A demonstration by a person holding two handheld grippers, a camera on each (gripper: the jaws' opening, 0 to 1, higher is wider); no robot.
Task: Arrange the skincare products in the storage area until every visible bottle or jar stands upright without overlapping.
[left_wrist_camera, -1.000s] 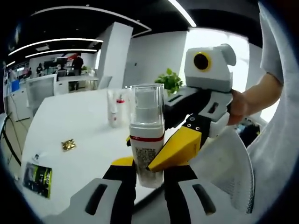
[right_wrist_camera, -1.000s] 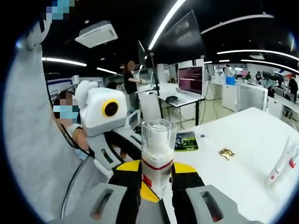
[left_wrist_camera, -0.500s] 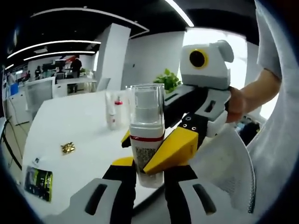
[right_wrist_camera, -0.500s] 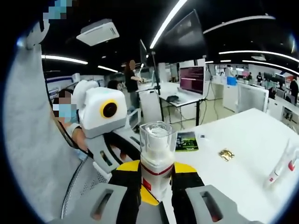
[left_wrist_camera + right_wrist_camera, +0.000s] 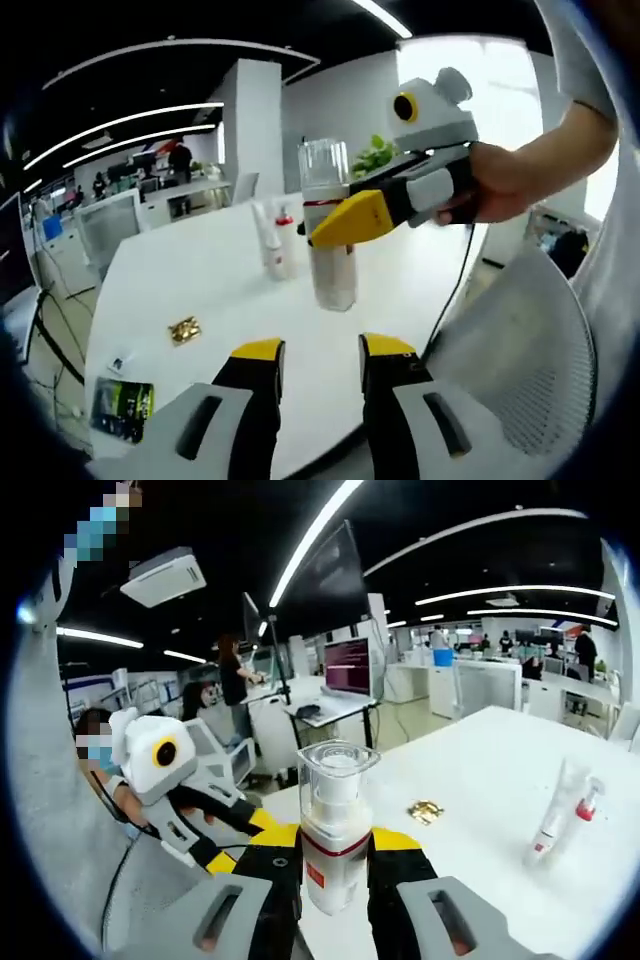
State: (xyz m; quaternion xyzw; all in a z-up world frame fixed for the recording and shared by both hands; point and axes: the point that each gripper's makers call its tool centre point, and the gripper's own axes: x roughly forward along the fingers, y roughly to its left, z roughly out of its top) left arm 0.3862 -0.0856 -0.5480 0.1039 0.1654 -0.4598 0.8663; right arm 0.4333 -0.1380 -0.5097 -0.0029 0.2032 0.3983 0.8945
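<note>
A white pump bottle (image 5: 335, 845) with a clear cap and a red band stands upright between the jaws of my right gripper (image 5: 335, 852), which is shut on it. In the left gripper view the same bottle (image 5: 332, 275) hangs over the white table (image 5: 200, 280), pinched by the right gripper (image 5: 320, 230) that comes in from the right in a person's hand (image 5: 490, 180). My left gripper (image 5: 322, 350) is open and holds nothing, a short way back from the bottle. It also appears low on the left as the left gripper (image 5: 240, 842). Two white tubes (image 5: 275, 240) stand on the table.
A gold wrapper (image 5: 183, 330) and a green card (image 5: 120, 410) lie on the table near its edge. A mesh chair back (image 5: 510, 340) is at the right. The tubes (image 5: 560, 815) and wrapper (image 5: 425, 810) sit farther along the table. Desks and people fill the office behind.
My left gripper has let go of the bottle and drawn back from it, its jaws now apart. The bottle stays in the right gripper. Both cameras have shifted.
</note>
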